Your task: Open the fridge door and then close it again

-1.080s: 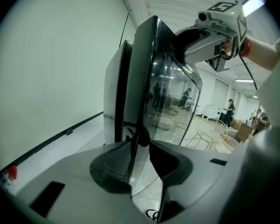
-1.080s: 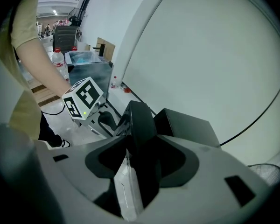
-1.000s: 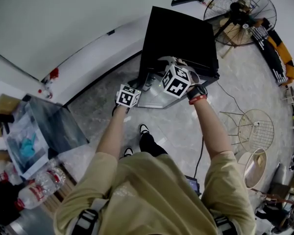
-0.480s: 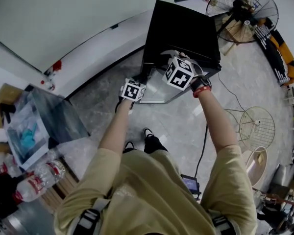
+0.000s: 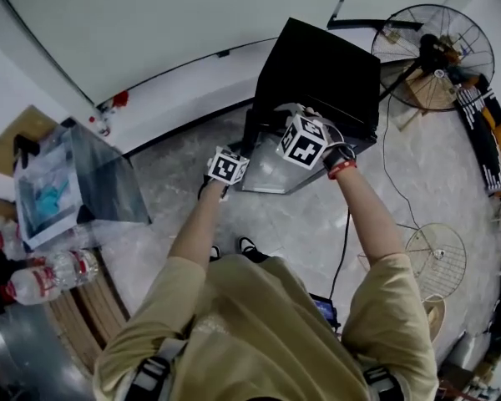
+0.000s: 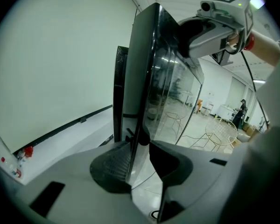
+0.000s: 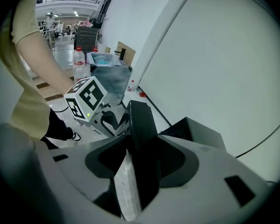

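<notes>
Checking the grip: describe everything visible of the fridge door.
The fridge door is a reflective glass pane in a dark frame. It stands upright and partly open from the black fridge. The left gripper clamps its free edge lower down. The right gripper clamps the frame near its top. Nothing else touches it.
</notes>
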